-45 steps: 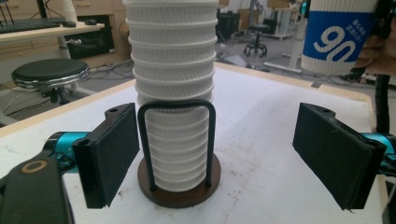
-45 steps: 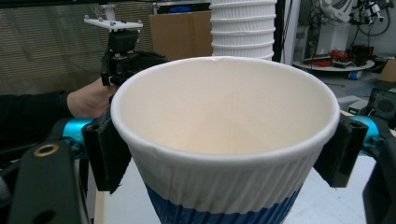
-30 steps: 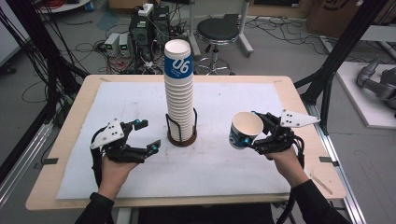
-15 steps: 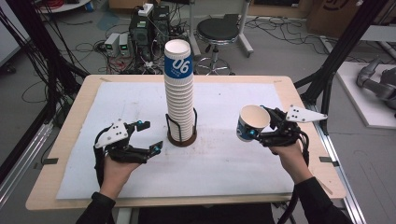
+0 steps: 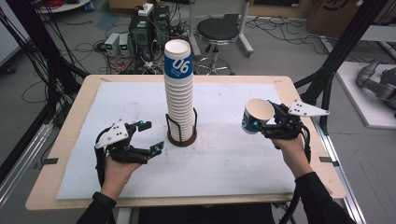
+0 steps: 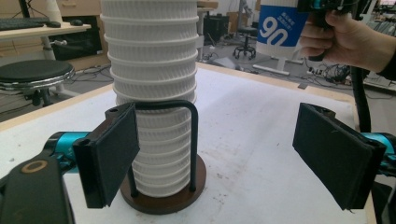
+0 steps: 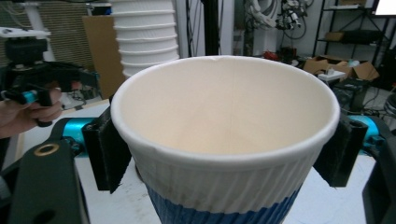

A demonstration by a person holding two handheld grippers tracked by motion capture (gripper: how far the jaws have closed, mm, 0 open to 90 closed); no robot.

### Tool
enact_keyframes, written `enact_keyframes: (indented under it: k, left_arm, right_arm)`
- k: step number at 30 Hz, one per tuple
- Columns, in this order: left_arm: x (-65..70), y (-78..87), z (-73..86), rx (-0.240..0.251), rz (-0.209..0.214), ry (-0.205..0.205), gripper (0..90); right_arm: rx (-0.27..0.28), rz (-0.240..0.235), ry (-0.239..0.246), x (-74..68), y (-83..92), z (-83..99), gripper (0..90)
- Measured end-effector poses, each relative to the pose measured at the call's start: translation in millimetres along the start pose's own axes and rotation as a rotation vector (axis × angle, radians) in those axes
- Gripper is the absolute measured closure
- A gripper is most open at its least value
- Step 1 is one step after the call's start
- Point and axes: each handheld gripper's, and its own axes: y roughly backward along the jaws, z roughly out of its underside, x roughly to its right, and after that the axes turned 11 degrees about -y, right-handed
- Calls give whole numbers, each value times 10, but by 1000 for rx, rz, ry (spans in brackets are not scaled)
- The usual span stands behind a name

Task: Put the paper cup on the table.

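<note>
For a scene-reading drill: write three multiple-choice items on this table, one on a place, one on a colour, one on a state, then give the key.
1. Where is the stack of cups?
A. in a wire holder mid-table
B. on the stool
C. on the floor

2. What colour is the band on the held cup?
A. red
B. blue
C. green

3. How is the left tool?
A. clamped on the stack
B. holding a cup
C. open, holding nothing

Key: 1 A, the holder's base sits on the white mat. 2 B, blue shows below the white ribbing. 3 C, its pads stand apart with nothing between, while the right tool grips the cup.
</note>
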Motion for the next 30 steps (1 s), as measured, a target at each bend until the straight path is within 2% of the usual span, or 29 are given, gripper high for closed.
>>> enact_keyframes:
  k: [8,17,21,30]
  left_arm:
    - [11,5,11,-6,1,0,146]
    - [29,-29,12,-11,15,-7,146]
    - [31,-35,15,-14,18,-9,146]
    - [45,-41,14,-15,25,-13,146]
  right_arm:
    - [29,53,-18,166,-89,22,197]
    - [30,111,-34,287,-192,63,196]
    - [25,131,-69,354,-251,93,195]
    - [-3,180,-80,427,-336,145,195]
